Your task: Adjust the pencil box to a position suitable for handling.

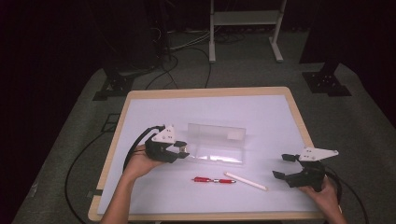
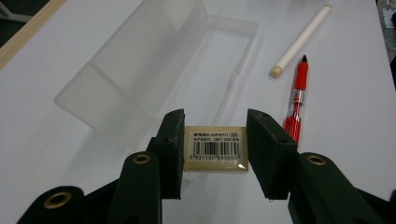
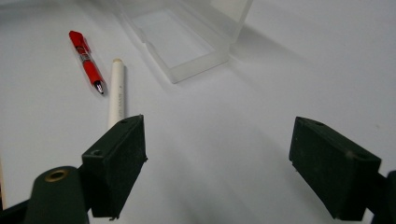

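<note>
At the left of the high view, the left tool point(image 1: 183, 148) is held just off the left end of the open clear case point(image 1: 217, 144), and an eraser point(image 2: 216, 148) with a barcode label is gripped between its two black jaws; in the left gripper view the pads are seen pressed against the eraser's short sides, with the white tabletop point(image 1: 261, 112) visible below, so the eraser is judged to be carried clear of the surface. The step in hand is judged to be the transfer of the eraser into the case. The case lies near the middle of the tabletop with its lid raised at the far side and its shallow tray point(image 2: 219, 60) apparently still empty. For the next move, the eraser would need to be brought over the tray, lowered inside its walls, and let go only once seated flat; the near wall could be clipped if the approach is too low. Nearer the person, a red pen point(image 1: 214, 180) and a white pencil point(image 1: 246, 181) lie on the tabletop just beside each other, not yet packed. At the right, the right tool point(image 1: 281, 165) is held over bare tabletop, well apart from the case, its jaws spread wide with nothing between them; it is judged to be waiting, the pencil being nearest to it.
</note>
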Motion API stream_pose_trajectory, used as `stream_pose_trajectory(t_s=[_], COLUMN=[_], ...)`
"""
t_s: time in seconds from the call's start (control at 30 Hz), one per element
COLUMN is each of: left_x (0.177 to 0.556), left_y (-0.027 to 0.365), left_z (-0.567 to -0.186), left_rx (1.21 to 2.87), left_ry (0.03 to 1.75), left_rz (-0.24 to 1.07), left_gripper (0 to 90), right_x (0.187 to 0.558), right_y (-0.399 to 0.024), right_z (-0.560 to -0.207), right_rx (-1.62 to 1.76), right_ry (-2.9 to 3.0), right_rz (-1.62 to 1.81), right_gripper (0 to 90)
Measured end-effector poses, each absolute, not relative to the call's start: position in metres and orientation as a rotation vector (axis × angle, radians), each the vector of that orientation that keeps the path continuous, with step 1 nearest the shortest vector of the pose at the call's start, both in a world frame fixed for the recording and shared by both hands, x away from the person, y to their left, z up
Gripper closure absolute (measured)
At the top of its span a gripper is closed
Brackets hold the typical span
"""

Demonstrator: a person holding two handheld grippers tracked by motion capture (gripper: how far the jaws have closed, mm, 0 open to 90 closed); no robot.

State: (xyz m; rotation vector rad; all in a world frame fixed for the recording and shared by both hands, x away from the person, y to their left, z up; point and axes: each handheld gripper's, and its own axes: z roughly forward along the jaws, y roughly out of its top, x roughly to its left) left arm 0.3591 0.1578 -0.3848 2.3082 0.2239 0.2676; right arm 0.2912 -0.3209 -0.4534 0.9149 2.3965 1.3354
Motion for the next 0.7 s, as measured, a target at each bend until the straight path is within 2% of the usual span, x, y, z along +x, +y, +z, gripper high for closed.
stream_pose_trajectory(t_s=[0.7], left_x=[0.387], left_y=[0.143], left_z=[-0.389], left_rx=[2.318], left_ry=[0.191], left_rz=[0.236], left_gripper=[58.7], right_x=[0.291], right_y=[-0.323], right_z=[-0.451], right_rx=[0.914], right_ry=[2.384], right_rz=[1.358], right_gripper=[17.8])
